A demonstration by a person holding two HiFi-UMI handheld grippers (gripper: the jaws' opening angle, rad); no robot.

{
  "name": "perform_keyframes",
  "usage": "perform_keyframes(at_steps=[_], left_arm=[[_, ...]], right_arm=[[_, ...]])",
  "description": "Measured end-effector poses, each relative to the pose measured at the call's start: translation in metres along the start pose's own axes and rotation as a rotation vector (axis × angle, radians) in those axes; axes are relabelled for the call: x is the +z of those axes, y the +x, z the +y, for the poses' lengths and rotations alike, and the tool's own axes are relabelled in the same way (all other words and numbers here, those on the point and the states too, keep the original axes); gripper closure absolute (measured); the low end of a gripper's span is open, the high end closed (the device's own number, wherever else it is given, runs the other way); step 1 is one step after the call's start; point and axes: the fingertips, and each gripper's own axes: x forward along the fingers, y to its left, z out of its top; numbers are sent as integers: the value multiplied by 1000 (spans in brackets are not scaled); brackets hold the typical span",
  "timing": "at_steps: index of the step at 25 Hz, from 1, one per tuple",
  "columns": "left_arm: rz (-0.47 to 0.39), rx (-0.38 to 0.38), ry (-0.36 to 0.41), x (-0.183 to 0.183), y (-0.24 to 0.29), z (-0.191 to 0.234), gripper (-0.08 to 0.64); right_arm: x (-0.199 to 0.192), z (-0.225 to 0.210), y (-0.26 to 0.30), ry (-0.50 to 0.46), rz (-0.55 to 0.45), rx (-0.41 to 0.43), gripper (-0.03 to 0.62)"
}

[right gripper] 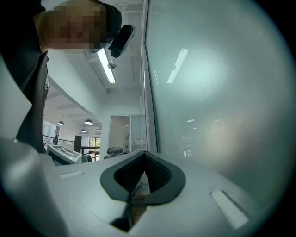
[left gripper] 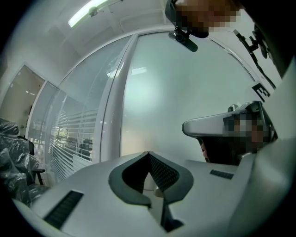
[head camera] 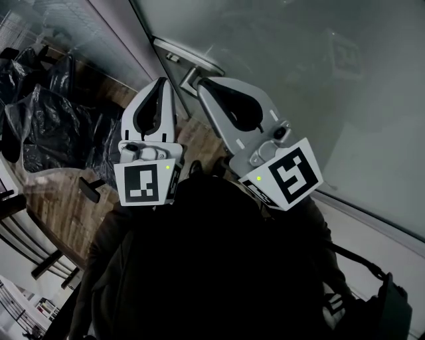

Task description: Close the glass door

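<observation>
Both grippers are being held up close in front of the person, side by side. The left gripper point(head camera: 161, 81) is keeping its two jaws pressed together with nothing between them, and the right gripper point(head camera: 200, 84) is doing the same. Far off on the left, shiny black plastic bags point(head camera: 46, 119) are lying in a heap on the wooden floor point(head camera: 66, 199). The person's dark clothes point(head camera: 199, 272) are filling the near part of the head view, and a dark bag point(head camera: 388, 305) is hanging at the near right. In the left gripper view point(left gripper: 148, 153), window blinds point(left gripper: 69, 139) are showing on the left and a long ceiling light point(left gripper: 88, 11) is glowing above. The glass door point(head camera: 319, 80) is standing on the right and is filling most of that side. A metal handle point(head camera: 194, 66) is sitting on the door's left edge, and the right gripper's tip is pointing at it from just beside it. I cannot tell if the two are touching. The door is standing tall, with its long side going up and down. Its flat face is turning toward the grippers. In the right gripper view point(right gripper: 144, 153), the door's point(right gripper: 217, 102) straight edge is running up the middle, and a bright room is showing past it on the left. The glass is looking milky and grey-green, so only soft lights are shining on it.
</observation>
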Motion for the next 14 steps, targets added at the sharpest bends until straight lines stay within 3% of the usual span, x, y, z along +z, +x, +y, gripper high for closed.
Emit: perform_keyframes(at_steps=[14], left_arm=[[4,-15,7,-1,5,-1,563]], right_arm=[[-1,-3,2,3,-4,-1,592]])
